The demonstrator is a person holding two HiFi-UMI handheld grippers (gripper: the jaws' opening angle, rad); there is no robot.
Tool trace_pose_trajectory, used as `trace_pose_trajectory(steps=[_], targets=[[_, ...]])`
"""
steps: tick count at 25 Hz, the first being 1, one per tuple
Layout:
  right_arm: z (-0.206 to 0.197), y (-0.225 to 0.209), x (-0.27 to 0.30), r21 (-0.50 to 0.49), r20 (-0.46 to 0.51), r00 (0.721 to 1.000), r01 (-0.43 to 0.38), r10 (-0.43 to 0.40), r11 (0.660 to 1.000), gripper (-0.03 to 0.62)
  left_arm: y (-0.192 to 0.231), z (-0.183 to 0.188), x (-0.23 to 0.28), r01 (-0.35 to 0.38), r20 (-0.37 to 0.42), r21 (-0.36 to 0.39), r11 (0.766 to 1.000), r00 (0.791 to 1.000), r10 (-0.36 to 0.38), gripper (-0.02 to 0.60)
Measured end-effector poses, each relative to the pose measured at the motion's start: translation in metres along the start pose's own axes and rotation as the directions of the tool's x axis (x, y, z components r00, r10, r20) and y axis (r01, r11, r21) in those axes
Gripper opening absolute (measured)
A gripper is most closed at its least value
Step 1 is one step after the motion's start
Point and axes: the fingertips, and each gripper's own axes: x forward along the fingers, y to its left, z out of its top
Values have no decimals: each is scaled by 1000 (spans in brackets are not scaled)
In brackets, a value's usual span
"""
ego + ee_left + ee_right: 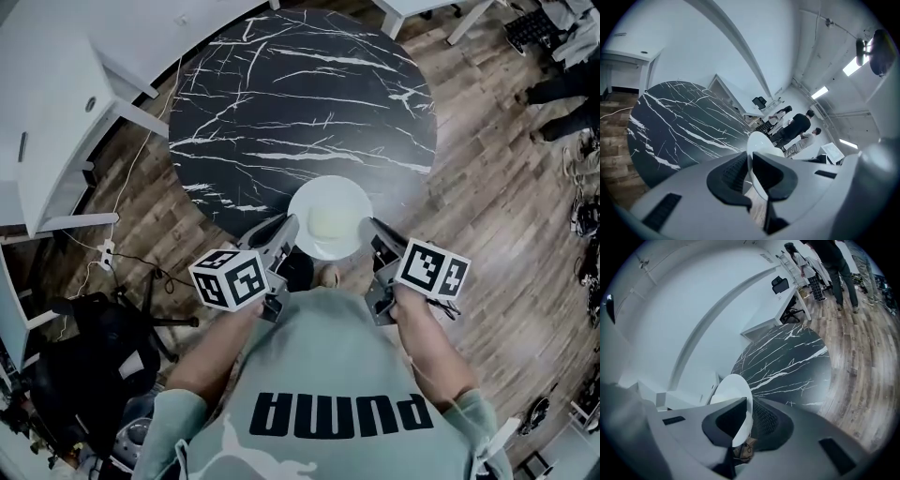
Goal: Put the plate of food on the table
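A white plate [329,217] with pale food [328,222] in its middle hangs over the near edge of the round black marble table [300,103]. My left gripper [284,236] is shut on the plate's left rim and my right gripper [377,234] is shut on its right rim. In the left gripper view the plate [759,145] stands edge-on between the dark pads [736,173]. The right gripper view shows the plate [733,392] clamped the same way, with the table [787,364] beyond it.
White desks [66,84] stand at the left of the table and another white table [422,11] at the far side. A black chair [75,366] and cables [112,253] lie on the wooden floor at my left. People [825,263] stand in the distance.
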Motion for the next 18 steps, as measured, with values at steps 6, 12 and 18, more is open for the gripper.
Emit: trace_pose_trajectory(steps=[6,12,18], targets=[[30,5,45,5,-6,1000,24,-24,1000,40,33,37,28,5,-24,-15,1000,1000,-5,40],[49,-3,89,14,-18,999,52,-51,999,40,70,58,57,-6,-61,-23,1000,998,4,43],[60,-18,132,25,-29,997,75,-74,997,41,106,68,85,-29,-92,-35,999,995,26,44]])
